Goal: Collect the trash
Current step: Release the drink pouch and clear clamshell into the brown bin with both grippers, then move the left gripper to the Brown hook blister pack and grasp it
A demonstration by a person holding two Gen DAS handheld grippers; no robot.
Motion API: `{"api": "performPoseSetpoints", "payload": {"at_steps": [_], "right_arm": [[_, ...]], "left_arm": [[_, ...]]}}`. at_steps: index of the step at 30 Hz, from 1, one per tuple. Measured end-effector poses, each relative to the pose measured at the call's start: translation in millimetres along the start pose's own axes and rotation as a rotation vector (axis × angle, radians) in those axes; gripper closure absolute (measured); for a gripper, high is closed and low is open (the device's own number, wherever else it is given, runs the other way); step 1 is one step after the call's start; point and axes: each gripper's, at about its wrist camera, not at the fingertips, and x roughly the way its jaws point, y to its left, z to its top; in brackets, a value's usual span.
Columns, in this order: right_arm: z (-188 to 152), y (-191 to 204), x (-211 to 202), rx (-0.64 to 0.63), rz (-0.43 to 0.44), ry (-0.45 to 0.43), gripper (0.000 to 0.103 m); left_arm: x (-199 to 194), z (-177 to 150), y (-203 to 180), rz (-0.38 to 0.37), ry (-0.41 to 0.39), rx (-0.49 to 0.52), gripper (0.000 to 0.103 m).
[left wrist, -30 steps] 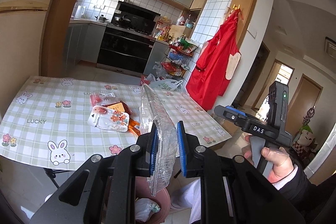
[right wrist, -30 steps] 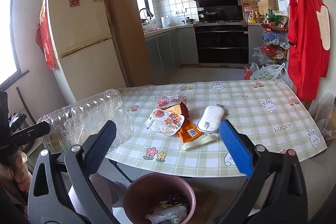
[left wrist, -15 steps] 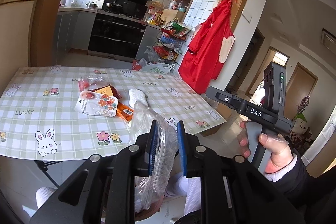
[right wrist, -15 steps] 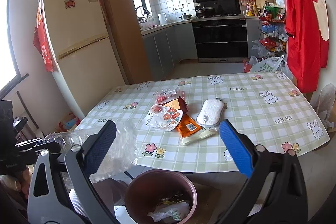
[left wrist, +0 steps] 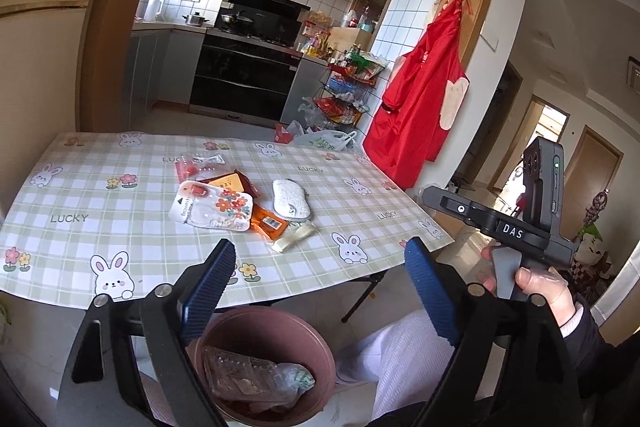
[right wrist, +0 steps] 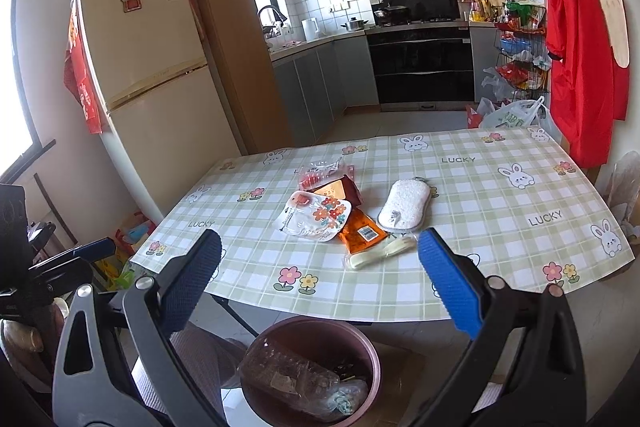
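Observation:
My left gripper (left wrist: 320, 247) hovers over a maroon bin (left wrist: 280, 317) on the floor at the table's near edge. Its jaws are opening, with nothing between them. A crumpled clear plastic tray (left wrist: 248, 375) lies in the bin on other rubbish. My right gripper (right wrist: 319, 239) is open and empty above the same bin (right wrist: 320, 323). On the checked tablecloth (left wrist: 80, 195) lie a flowery blister pack (left wrist: 216, 209), an orange packet (left wrist: 270, 225), a white sponge (left wrist: 290, 199), a red wrapper (left wrist: 192, 167) and a pale strip wrapper (left wrist: 294, 237).
A person's knee in white trousers (left wrist: 400, 351) is right of the bin. A red apron (left wrist: 420, 107) hangs on the wall past the table's right end, beside a wire rack (left wrist: 344, 95). A fridge (right wrist: 152, 87) stands at the left.
The left jaws went from shut on the clear plastic tray to wide apart. The tray dropped into the bin. Both hands stayed roughly in place.

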Motion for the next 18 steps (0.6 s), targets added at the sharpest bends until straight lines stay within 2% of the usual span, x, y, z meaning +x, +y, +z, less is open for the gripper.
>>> {"api": "performPoseSetpoints", "payload": {"at_steps": [5, 9, 18], "right_arm": [[-2, 1, 1, -0.001, -0.004, 0.003, 0.006], [-3, 0, 3, 0.0, -0.009, 0.008, 0.006], [-12, -13, 15, 0.011, -0.041, 0.044, 0.006]], "left_arm": [[-2, 0, 6, 0.059, -0.012, -0.006, 0.006], [0, -2, 9, 0.107, -0.008, -0.004, 0.006], [15, -6, 35, 0.164, 0.021, -0.045, 0.006]]}}
